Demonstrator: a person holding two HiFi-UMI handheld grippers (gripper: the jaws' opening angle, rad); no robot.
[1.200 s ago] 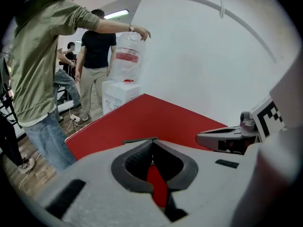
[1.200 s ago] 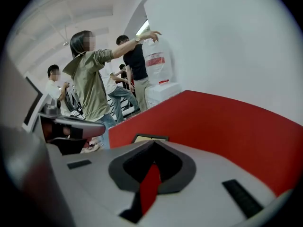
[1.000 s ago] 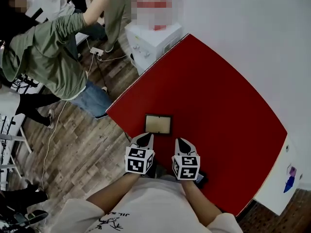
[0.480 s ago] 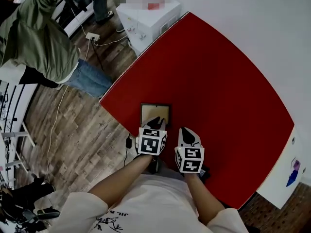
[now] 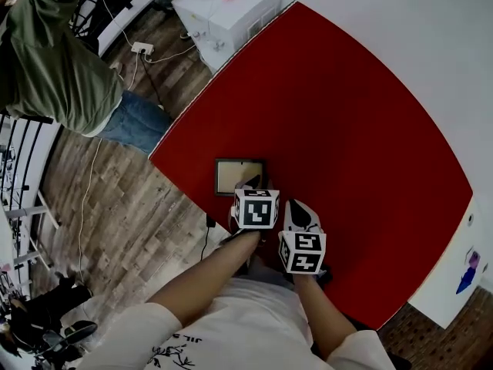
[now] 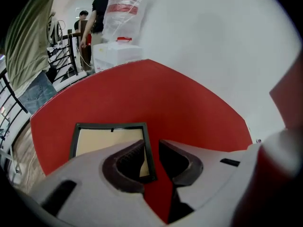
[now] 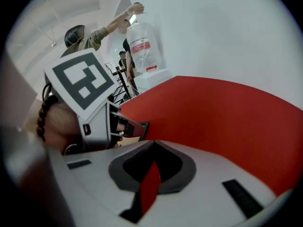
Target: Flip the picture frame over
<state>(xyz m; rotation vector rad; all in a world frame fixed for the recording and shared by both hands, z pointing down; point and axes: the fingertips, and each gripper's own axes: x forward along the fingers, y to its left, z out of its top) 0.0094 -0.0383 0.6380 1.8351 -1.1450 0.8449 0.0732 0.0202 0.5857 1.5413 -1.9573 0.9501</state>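
Note:
The picture frame (image 5: pixel 237 175) lies flat near the left front edge of the red table (image 5: pixel 347 129), dark rim around a tan panel. My left gripper (image 5: pixel 251 184) hangs over its right side. In the left gripper view the jaws (image 6: pixel 151 146) are opening, and the picture frame's (image 6: pixel 108 141) right rim shows in the gap between them without the pads pressing on it. My right gripper (image 5: pixel 296 204) sits just right of the left one, over bare table. Its jaws (image 7: pixel 152 144) meet at the tips, with nothing between them. Beyond the left gripper's marker cube (image 7: pixel 84 79), a corner of the frame (image 7: pixel 140 126) peeks out.
A white cabinet (image 5: pixel 223 10) stands at the table's far left corner, with a water bottle (image 6: pixel 124 8) on it. A person in a green jacket (image 5: pixel 54 75) stands on the wooden floor to the left, near a power strip (image 5: pixel 141 48). The table's left edge (image 5: pixel 185 122) is close to the frame.
My left gripper has moved forward and down onto the frame's right side, and its jaws have parted. The right gripper has dropped slightly.

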